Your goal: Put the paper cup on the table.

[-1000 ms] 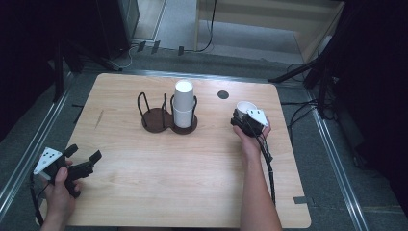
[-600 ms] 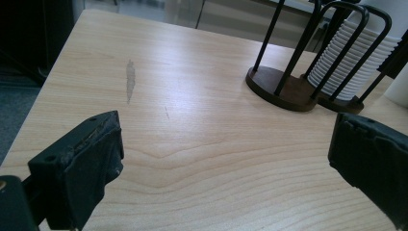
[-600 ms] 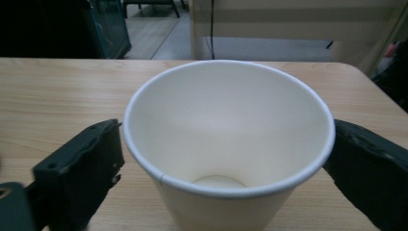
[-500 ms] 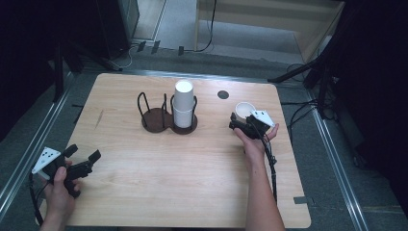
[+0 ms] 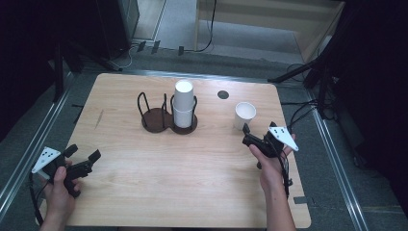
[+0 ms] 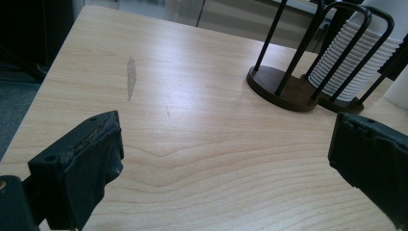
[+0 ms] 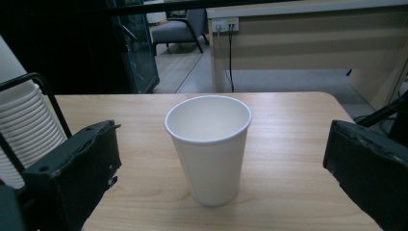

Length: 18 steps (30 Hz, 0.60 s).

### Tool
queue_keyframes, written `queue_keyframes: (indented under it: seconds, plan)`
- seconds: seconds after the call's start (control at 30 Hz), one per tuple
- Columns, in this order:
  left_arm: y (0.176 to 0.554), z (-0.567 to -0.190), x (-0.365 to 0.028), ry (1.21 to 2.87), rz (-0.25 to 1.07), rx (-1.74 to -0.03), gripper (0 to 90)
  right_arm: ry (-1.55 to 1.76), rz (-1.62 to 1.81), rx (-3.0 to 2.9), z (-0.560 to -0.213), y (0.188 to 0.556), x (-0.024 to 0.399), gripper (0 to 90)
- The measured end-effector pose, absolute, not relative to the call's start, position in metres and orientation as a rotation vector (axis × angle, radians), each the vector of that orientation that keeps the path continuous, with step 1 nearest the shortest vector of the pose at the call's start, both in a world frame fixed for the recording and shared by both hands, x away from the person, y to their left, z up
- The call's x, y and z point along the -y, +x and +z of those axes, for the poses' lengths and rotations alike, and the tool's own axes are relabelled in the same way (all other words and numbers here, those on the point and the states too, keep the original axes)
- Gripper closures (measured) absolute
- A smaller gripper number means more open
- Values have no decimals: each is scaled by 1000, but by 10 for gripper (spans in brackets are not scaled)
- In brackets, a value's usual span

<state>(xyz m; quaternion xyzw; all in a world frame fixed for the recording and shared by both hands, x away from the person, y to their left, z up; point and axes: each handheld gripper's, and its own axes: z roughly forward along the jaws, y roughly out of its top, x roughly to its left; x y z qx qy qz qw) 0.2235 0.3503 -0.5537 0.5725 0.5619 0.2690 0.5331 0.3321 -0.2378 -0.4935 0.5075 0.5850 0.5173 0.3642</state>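
Note:
A single white paper cup (image 5: 245,114) stands upright on the wooden table (image 5: 192,192), at its right. My right gripper (image 5: 246,135) is just in front of it, open; its jaws have just been opening. The right gripper view shows the cup (image 7: 208,149) free ahead of the wide jaws (image 7: 223,144), untouched. A dark two-ring cup holder (image 5: 156,118) stands mid-table with a stack of white cups (image 5: 183,103) in its right ring; its left ring is bare. My left gripper (image 5: 84,153) rests open at the near left, with bare wood between its jaws (image 6: 226,154).
A small black round spot (image 5: 223,95) lies behind the lone cup. A grey scuff (image 5: 99,119) marks the left of the table. Metal rails (image 5: 332,154) run along both sides. The holder (image 6: 279,86) and stack (image 6: 351,67) stand far ahead of the left gripper.
My right gripper has let go of the white cup, leaving it upright on the table, and drawn back toward the person. The left gripper has stayed put.

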Motion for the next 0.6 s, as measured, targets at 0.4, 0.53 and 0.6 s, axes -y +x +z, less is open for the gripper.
queue_keyframes:
  seconds: [0.4, 0.53, 0.6]
  plan:
    - [223, -554, -350, 1374, 653, -1340, 0, 1304, 1265, -1524, -512, 292, 266, 0]
    - [223, -553, -349, 1371, 650, -1340, 0, 1326, 1248, -1518, -520, 281, 276, 0]
    - [223, -553, -349, 1373, 651, -1339, 0, 1330, 1244, -1509, -522, 276, 281, 0]
